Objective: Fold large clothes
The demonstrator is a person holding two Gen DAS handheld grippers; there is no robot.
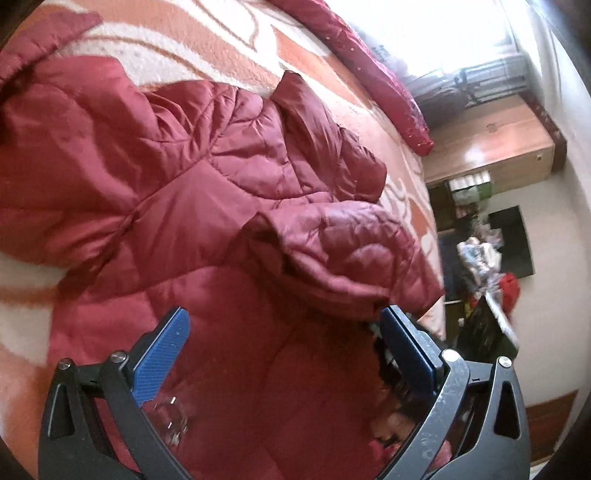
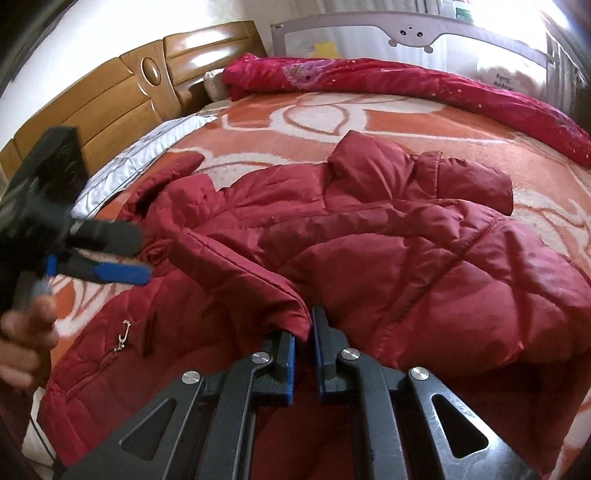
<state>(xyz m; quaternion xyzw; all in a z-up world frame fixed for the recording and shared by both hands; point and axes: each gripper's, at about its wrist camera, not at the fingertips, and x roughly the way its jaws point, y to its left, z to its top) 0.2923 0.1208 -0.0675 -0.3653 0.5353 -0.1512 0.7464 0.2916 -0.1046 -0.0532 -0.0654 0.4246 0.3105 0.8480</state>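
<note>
A red quilted puffer jacket (image 2: pixel 369 243) lies spread on the bed, partly folded over itself; it also fills the left wrist view (image 1: pixel 177 177). My right gripper (image 2: pixel 303 328) is shut on a folded edge of the jacket, near its front. My left gripper (image 1: pixel 284 325) is open and empty, held just above the jacket's lower panel, with a folded flap lying ahead of its right finger. In the right wrist view the left gripper (image 2: pixel 129 254) shows at the left with its jaws apart, a hand behind it.
The bed is covered by an orange and cream patterned blanket (image 2: pixel 332 118). A rolled red quilt (image 2: pixel 406 85) lies along the far side. A wooden headboard (image 2: pixel 110 88) stands at the left. A grey bed rail (image 2: pixel 424 33) is behind. A cluttered wooden cabinet (image 1: pixel 491 147) stands past the bed edge.
</note>
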